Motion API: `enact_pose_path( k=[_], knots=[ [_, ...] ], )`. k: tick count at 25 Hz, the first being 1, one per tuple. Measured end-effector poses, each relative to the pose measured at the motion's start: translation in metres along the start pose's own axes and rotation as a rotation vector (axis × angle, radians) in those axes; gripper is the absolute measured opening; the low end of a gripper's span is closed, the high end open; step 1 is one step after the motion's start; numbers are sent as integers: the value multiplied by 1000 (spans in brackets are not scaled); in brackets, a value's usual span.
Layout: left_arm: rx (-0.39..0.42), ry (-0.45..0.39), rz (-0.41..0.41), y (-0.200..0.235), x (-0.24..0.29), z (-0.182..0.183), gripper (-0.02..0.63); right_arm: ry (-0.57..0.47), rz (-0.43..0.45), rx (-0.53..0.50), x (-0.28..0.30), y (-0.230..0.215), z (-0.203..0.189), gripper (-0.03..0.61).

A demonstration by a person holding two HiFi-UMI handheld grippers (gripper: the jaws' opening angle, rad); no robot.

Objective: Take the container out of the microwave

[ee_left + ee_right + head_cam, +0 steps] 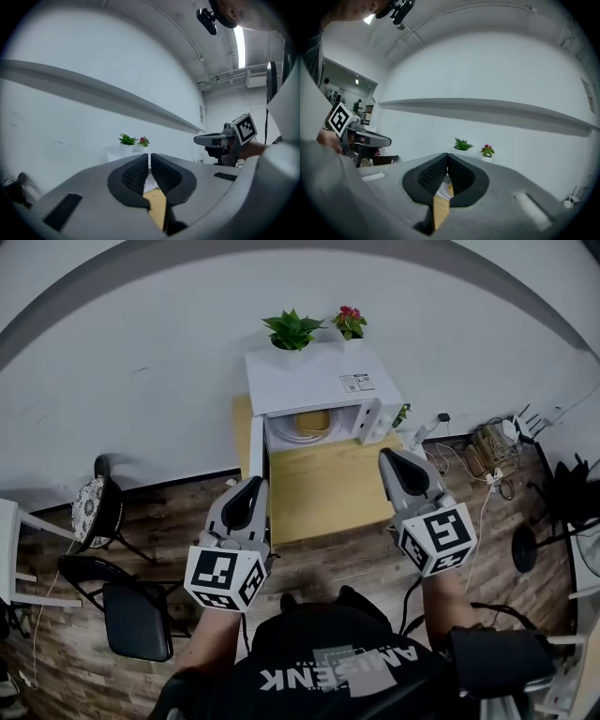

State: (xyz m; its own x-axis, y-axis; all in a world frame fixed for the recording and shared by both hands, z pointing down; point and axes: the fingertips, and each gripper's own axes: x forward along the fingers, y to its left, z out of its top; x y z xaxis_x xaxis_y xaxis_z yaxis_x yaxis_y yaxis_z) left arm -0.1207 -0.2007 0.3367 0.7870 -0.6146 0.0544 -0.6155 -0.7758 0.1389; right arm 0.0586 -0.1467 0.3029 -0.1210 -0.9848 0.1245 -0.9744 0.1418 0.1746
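1 microwave (323, 382), door open, 1 container (312, 423) inside; 1 green plant (292, 331), 1 flowering plant (350, 322) on top. 2 grippers, left gripper (251, 484), right gripper (395, 457): both closed, empty.

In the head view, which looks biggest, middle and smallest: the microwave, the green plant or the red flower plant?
1. microwave, by far
2. green plant
3. red flower plant, a bit smaller than the green one

I see a white microwave (319, 381); inside it, a yellow container (312, 423); on top, a green plant (292, 330) and a red-flowered plant (350, 322); under it, a pale wood bench (328, 488); before it, my grey left claw (253, 486) and right claw (394, 457) bear black-and-white markers.
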Motion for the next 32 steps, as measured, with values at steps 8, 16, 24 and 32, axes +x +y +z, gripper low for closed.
enact_pose_path(
  k=[8,16,24,32],
  knots=[
    [45,15,71,16,25,5,2,-41,61,24,55,-29,1,6],
    [101,39,189,20,59,18,83,-45,157,16,118,-80,3,21],
    [97,59,294,28,86,16,135,-43,256,-16,176,-111,-11,57],
    [76,69,336,25,98,10,141,6,429,-119,200,-90,-41,164]
  ],
)
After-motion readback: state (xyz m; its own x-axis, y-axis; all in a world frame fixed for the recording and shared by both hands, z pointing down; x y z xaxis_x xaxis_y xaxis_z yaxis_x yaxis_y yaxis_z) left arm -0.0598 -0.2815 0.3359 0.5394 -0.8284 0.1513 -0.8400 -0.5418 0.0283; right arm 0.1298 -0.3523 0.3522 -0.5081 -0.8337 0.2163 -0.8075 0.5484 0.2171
